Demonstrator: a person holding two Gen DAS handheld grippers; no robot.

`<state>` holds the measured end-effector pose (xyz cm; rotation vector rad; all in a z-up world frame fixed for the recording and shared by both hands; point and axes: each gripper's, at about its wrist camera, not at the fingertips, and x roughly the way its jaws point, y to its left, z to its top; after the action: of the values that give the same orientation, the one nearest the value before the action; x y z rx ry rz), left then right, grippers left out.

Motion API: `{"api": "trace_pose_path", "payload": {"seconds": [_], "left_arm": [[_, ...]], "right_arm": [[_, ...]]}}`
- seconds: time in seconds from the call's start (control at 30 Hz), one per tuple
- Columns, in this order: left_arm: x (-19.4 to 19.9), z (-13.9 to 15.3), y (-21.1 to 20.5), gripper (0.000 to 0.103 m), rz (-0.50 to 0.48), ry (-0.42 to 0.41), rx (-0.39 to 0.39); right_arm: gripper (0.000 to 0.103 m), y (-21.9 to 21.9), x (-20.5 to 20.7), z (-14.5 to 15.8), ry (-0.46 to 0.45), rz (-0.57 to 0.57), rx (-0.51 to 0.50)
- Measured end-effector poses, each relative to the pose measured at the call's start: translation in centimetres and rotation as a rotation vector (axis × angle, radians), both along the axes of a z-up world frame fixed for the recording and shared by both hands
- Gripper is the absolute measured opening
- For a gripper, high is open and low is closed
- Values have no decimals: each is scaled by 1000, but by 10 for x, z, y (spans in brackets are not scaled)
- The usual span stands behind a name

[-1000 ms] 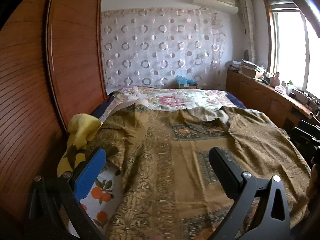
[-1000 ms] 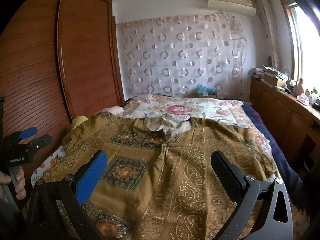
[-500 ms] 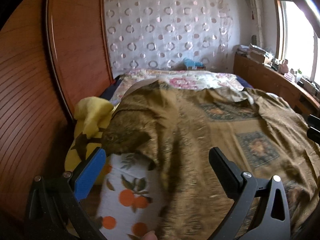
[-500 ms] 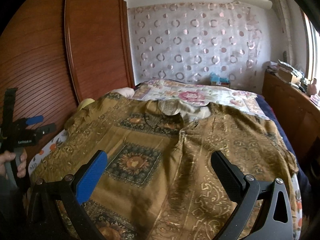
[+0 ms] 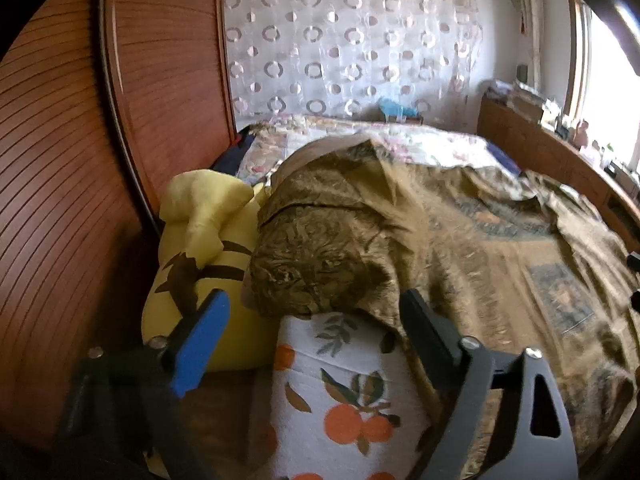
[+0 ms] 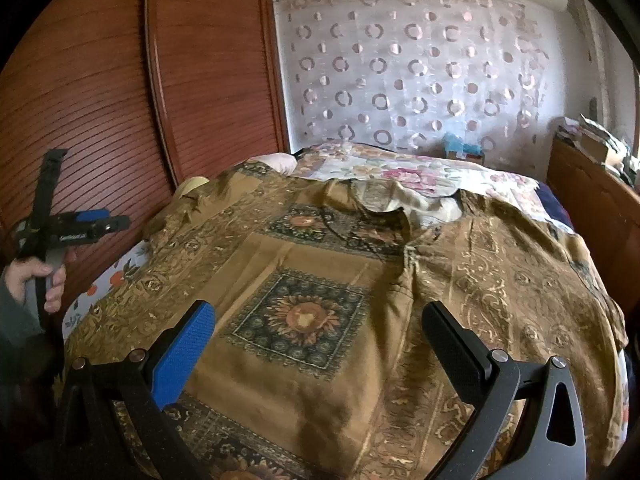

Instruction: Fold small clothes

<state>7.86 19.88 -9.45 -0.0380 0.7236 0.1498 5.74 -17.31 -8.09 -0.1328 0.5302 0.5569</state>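
A brown-gold patterned shirt (image 6: 360, 264) lies spread face up over the bed, collar toward the far wall. Its left sleeve (image 5: 320, 272) bunches at the bed's left edge, over the orange-print sheet (image 5: 340, 400). My left gripper (image 5: 312, 320) sits just in front of that sleeve end. Its jaws are closing, with the sleeve's lower edge and the sheet between the fingers but neither pad pressing on cloth. In the right wrist view a hand (image 6: 40, 276) holds the left gripper (image 6: 88, 226) beside the bed. My right gripper (image 6: 318, 332) hovers open over the shirt's front, holding nothing.
A yellow plush toy (image 5: 200, 240) is wedged between the bed and the wooden wardrobe (image 5: 60, 160) on the left. A floral quilt (image 6: 400, 168) covers the bed's far end. A wooden counter (image 6: 592, 200) with clutter runs along the right wall.
My left gripper has moved left and down to the sleeve at the bed's left edge, and its fingers stand closer together. The right gripper has tipped slightly toward the shirt.
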Motion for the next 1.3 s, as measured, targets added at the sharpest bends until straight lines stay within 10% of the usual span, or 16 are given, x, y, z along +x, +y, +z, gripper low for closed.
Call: {"api": "trace_pose_path", "payload": {"seconds": [0.57, 0.7, 1.3], "left_arm": [[44, -36, -7, 44, -53, 150, -122], [49, -32, -8, 6, -67, 141, -153], [45, 46, -96, 4, -272, -29, -135]], "right_arm": [[103, 19, 8, -2, -5, 15, -26], [103, 16, 8, -3, -1, 8, -24], [103, -18, 9, -1, 12, -61, 27]]}}
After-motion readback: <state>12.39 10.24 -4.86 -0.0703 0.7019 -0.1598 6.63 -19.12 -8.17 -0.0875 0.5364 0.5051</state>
